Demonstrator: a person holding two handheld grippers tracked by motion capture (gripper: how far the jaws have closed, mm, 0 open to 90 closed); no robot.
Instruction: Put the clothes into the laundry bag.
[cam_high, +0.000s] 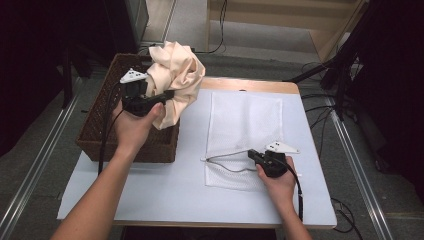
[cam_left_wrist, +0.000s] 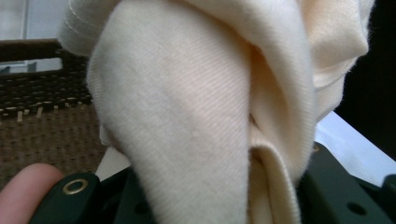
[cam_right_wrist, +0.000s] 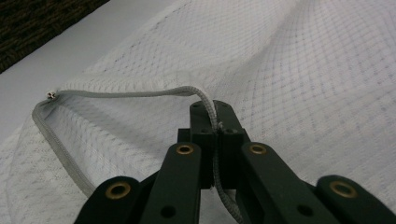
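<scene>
Right gripper (cam_high: 256, 156) nearest, jaws clamped on the zipper edge (cam_right_wrist: 140, 93) of the white mesh bag (cam_high: 245, 125), lifting it slightly off the table (cam_high: 165, 185). Bag lies flat mid-table. Farther left, left gripper (cam_high: 165, 95) jaws clamped on bunched cream cloth (cam_high: 175, 75), held above the wicker basket (cam_high: 100, 125).

A cream cloth (cam_high: 175, 75), soft and bunched into loose folds, hangs clear above the near right corner of the woven basket (cam_high: 100, 125), pinched low on its left side. Close up its fine weave shows (cam_left_wrist: 196, 116). A white mesh laundry bag (cam_high: 245, 125) lies flat on the table, its grey zipper edge (cam_right_wrist: 140, 92) lifted at the near end so the mouth gapes.
</scene>
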